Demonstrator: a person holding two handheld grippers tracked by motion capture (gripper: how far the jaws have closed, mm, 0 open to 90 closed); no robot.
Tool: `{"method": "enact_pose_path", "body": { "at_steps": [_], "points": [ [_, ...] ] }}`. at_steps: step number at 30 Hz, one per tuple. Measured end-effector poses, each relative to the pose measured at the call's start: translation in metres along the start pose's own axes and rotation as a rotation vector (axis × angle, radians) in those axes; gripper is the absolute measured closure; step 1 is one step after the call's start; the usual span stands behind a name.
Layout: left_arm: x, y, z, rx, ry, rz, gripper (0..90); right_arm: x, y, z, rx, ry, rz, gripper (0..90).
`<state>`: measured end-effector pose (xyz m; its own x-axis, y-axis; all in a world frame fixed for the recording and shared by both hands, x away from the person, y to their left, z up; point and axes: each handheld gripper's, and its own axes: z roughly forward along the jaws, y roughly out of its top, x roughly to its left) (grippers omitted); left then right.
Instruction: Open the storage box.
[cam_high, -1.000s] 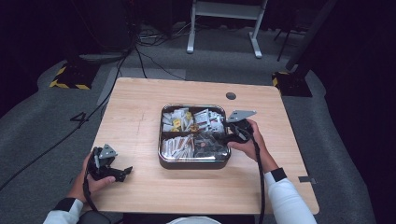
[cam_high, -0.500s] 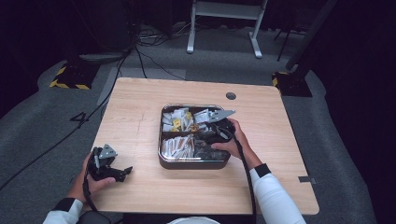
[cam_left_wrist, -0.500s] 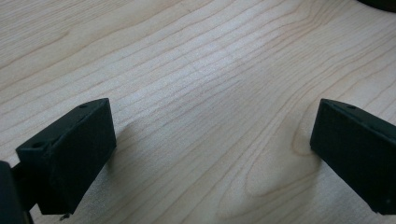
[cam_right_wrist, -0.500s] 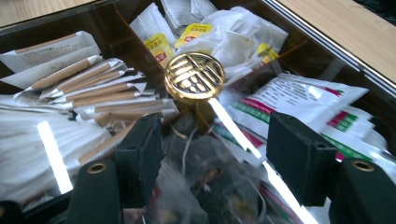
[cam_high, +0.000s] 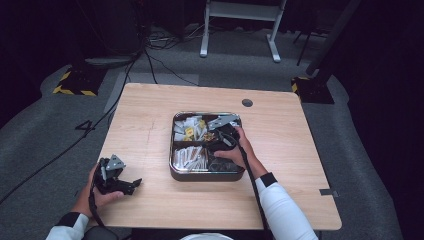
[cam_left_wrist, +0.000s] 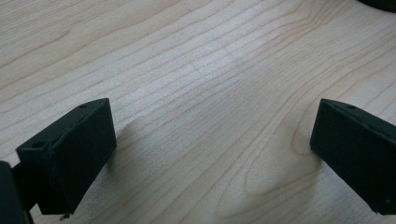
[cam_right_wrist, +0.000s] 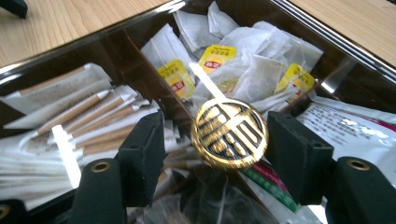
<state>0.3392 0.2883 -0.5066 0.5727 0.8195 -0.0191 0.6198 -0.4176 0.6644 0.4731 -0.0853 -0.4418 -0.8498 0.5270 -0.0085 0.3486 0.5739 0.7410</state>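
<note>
A dark square tray (cam_high: 171, 150) with compartments sits mid-table. Its far-left section holds white and yellow tea bags (cam_right_wrist: 243, 70), and paper sticks (cam_right_wrist: 70, 112) fill the section beside it. A round gold knob (cam_right_wrist: 229, 133) stands at the tray's centre, where the dividers meet. My right gripper (cam_right_wrist: 219, 140) is open, one jaw on each side of the knob, with a gap on the left side. In the high view the right gripper (cam_high: 214, 138) hangs over the tray's middle. Open and holding nothing, my left gripper (cam_left_wrist: 210, 144) rests on the bare wood at the front left (cam_high: 131, 184).
Printed foil packets (cam_right_wrist: 350, 126) lie in the tray's right section. The wooden table (cam_high: 300, 165) has a small round cable hole (cam_high: 247, 103) behind the tray. A strip of tape (cam_high: 326, 192) lies near the right edge. Dark floor and cables surround the table.
The right gripper has moved left from the tray's right edge to its centre, and now brackets the gold knob. The left gripper has stayed put.
</note>
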Motion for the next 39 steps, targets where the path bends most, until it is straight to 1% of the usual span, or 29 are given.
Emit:
{"method": "enact_pose_path", "body": {
  "at_steps": [2, 5, 6, 7, 8, 10, 13, 17, 23, 28, 30, 35, 39],
  "points": [
    [0.0, 0.0, 0.0, -0.001, 0.001, 0.0, 0.5, 0.001, 0.0, 0.001, -0.002, 0.003, 0.0, 40.4],
    [0.0, 0.0, 0.0, 0.0, 0.0, 0.001, 0.5, 0.004, 0.002, 0.002, -0.003, -0.005, 0.005, 41.2],
    [0.0, 0.0, 0.0, 0.0, -0.001, 0.001, 0.5, 0.004, 0.002, 0.002, -0.003, -0.012, 0.013, 43.6],
    [0.0, 0.0, 0.0, 0.0, 0.0, 0.002, 0.5, 0.004, 0.002, 0.002, -0.003, -0.012, 0.013, 43.6],
    [0.0, 0.0, 0.0, 0.001, -0.001, 0.0, 0.5, 0.003, 0.002, 0.002, -0.004, -0.019, 0.017, 46.7],
    [0.0, 0.0, 0.0, 0.001, -0.002, 0.0, 0.5, 0.0, 0.0, 0.0, -0.017, -0.043, 0.037, 58.4],
    [0.0, 0.0, 0.0, 0.001, -0.002, 0.0, 0.5, 0.0, -0.001, 0.0, -0.025, -0.037, 0.035, 58.5],
    [0.0, 0.0, 0.0, 0.001, -0.002, 0.001, 0.5, 0.002, 0.0, -0.002, -0.016, -0.059, 0.025, 58.7],
    [0.0, -0.001, 0.0, 0.001, -0.003, 0.002, 0.5, 0.001, 0.0, -0.005, -0.021, -0.051, 0.027, 58.8],
    [0.0, -0.001, -0.001, 0.0, -0.003, 0.002, 0.5, 0.001, 0.002, -0.014, -0.045, -0.042, 0.026, 58.8],
    [0.0, -0.001, -0.001, 0.0, -0.003, -0.001, 0.5, 0.001, 0.006, -0.023, -0.067, -0.047, 0.022, 58.8],
    [0.0, -0.001, -0.001, 0.0, -0.003, -0.001, 0.5, 0.002, 0.009, -0.031, -0.078, -0.056, 0.021, 58.8],
    [0.0, -0.001, -0.001, 0.0, -0.004, -0.001, 0.5, -0.001, 0.011, -0.037, -0.098, -0.058, 0.029, 58.9]
  ]
}}
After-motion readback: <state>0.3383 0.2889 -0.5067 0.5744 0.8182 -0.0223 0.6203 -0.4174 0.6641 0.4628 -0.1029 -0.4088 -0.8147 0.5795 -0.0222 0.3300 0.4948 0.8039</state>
